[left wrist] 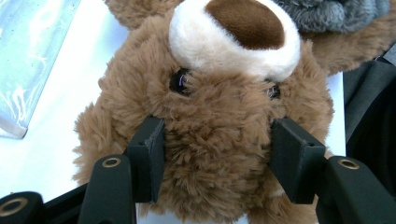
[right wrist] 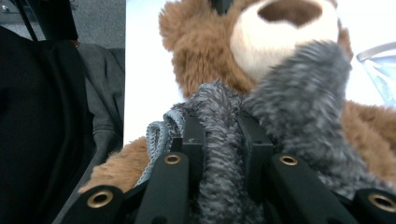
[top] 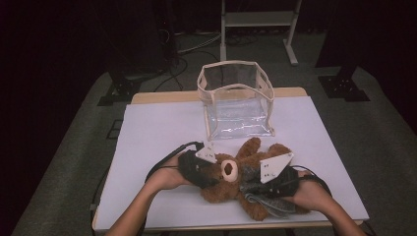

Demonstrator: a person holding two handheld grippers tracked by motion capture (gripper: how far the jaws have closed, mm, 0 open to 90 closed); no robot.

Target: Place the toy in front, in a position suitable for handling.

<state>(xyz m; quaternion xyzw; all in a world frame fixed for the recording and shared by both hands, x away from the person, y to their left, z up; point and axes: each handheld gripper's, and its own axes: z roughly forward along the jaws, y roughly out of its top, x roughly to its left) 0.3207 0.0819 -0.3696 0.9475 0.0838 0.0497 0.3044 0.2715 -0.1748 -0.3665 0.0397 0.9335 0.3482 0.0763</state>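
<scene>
Brown plush teddy bear (top: 231, 179) lies on the white table (top: 147, 147) before a clear bag (top: 236, 98); left gripper (left wrist: 217, 154) clamps its head; right gripper (right wrist: 224, 140) pinches its grey scarf (right wrist: 299, 93).

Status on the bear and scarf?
Left gripper clamped on teddy bear head. Right gripper pinching its grey scarf. Bear lies on table; clear bag stands open behind it, path unobstructed.
</scene>
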